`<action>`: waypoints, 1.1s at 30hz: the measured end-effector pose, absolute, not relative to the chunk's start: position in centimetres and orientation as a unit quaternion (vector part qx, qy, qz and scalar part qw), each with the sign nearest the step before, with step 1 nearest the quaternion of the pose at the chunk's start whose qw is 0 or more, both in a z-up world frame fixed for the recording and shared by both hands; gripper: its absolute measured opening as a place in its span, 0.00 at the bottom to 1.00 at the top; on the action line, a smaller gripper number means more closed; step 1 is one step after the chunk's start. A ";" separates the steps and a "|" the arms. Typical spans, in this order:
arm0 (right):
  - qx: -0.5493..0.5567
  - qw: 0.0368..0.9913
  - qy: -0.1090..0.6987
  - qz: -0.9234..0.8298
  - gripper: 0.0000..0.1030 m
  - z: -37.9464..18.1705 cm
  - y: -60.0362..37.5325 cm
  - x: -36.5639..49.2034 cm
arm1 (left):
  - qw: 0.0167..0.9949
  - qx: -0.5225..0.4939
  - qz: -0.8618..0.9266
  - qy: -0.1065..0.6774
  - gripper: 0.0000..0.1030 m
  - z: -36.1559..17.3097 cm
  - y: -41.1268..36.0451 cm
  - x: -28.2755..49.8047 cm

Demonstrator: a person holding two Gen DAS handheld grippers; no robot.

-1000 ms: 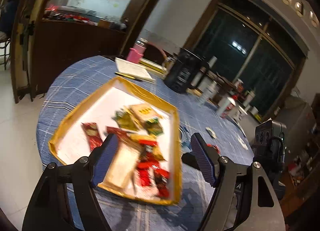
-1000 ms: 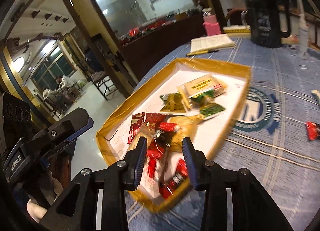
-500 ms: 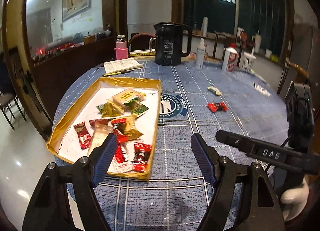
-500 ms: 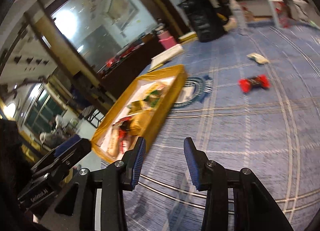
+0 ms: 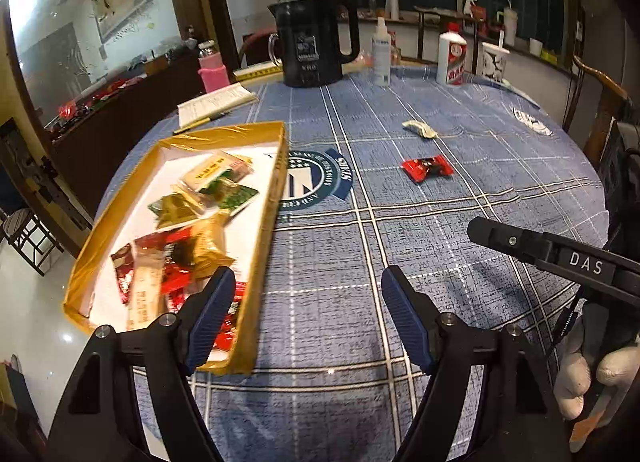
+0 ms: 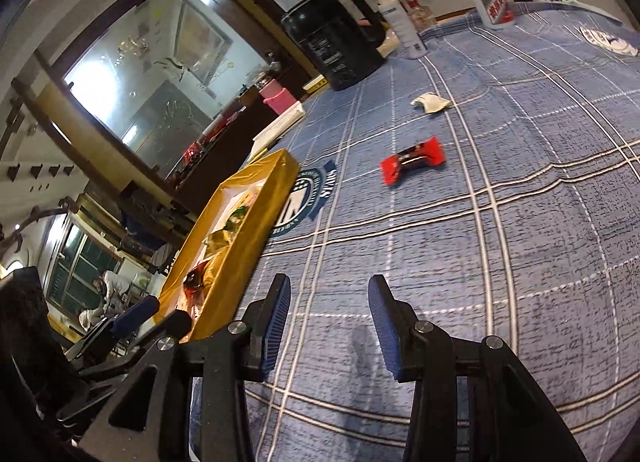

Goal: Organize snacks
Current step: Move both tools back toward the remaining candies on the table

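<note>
Blue ribbed pads are seen spread wide on the left gripper (image 5: 308,312), nothing held between them, with the checked blue tablecloth (image 5: 400,246) showing through the gap. Its left finger is laid over the near right corner of the gold-rimmed tray (image 5: 266,221), which is set at the table's left edge and is heaped with red, green and gold snack packets (image 5: 188,238). Over to the right gripper (image 6: 329,316): jaws apart and empty too, held low over the cloth just right of the tray's gold wall (image 6: 244,246). Out on the open cloth toward the table's middle, a red wrapped snack (image 6: 412,159) is spotted lying alone, well apart from the tray, and a pale packet (image 6: 432,103) is seen beyond it. Near the far edge a black jug (image 5: 312,41) is standing.
</note>
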State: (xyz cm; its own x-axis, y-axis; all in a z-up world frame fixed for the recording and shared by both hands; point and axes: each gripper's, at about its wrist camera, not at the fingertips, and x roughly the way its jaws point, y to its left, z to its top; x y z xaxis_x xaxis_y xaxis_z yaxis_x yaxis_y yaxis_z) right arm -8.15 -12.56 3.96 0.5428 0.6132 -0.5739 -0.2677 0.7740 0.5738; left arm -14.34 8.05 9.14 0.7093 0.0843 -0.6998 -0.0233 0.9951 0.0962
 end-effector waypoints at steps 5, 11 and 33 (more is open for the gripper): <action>0.219 0.850 0.407 0.253 0.42 3.3 -13.5 -7.1 | 0.918 0.048 0.023 0.393 0.73 8.3 7.4 -13.1; 0.231 0.846 0.417 0.240 0.43 2.0 -14.8 -6.4 | 0.909 0.055 0.008 0.413 0.73 7.3 6.3 -11.8; 0.183 0.858 0.426 0.222 0.49 3.0 -14.3 -3.9 | 0.892 0.027 -0.045 0.449 0.73 4.6 6.5 -10.4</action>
State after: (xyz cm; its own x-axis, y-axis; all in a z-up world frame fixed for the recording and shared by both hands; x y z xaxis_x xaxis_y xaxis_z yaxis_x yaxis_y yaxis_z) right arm -3.90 -14.30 2.95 0.5380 0.5363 -0.6503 -0.2244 0.8348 0.5028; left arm -10.37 6.46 4.62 0.5929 -0.0557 -0.8033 0.1043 0.9945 0.0080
